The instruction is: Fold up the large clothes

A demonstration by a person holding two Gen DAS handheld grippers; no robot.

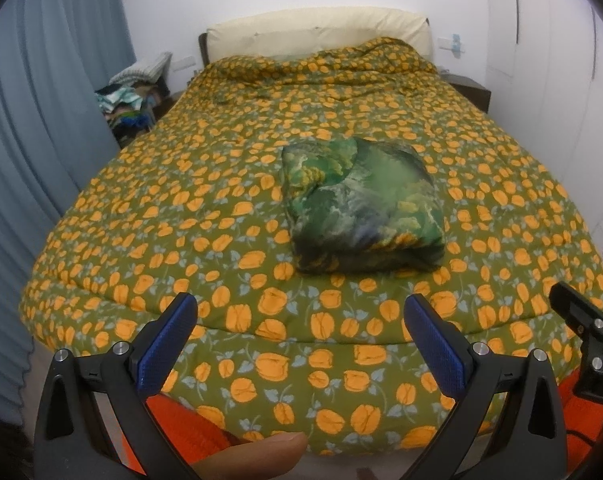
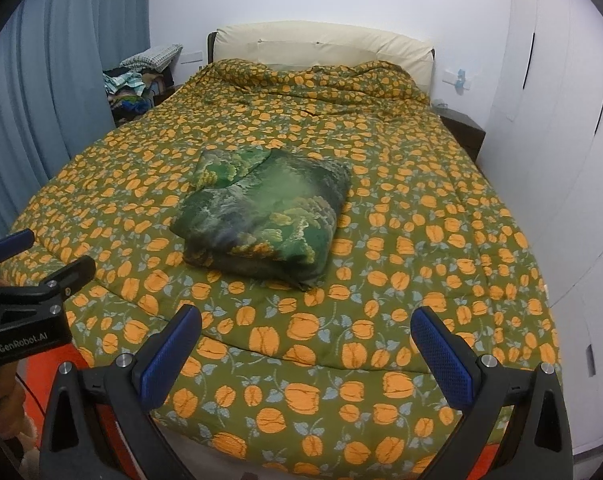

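On a bed (image 1: 141, 240) with a floral quilt, the folded green garment (image 1: 361, 208) lies ahead of both grippers, left gripper (image 1: 301, 328) and right gripper (image 2: 305, 336), jaws wide open, empty.

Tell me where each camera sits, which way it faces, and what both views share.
Left wrist: on the left tool, at the foot of the bed, facing the headboard; its open blue fingers, a fingertip and the right tool at the right edge show.
Right wrist: on the right tool, beside it, facing the same way; its open fingers and the left tool at the left edge show.
Shared: the folded green garment on the floral quilt, the curtain and the clothes pile.
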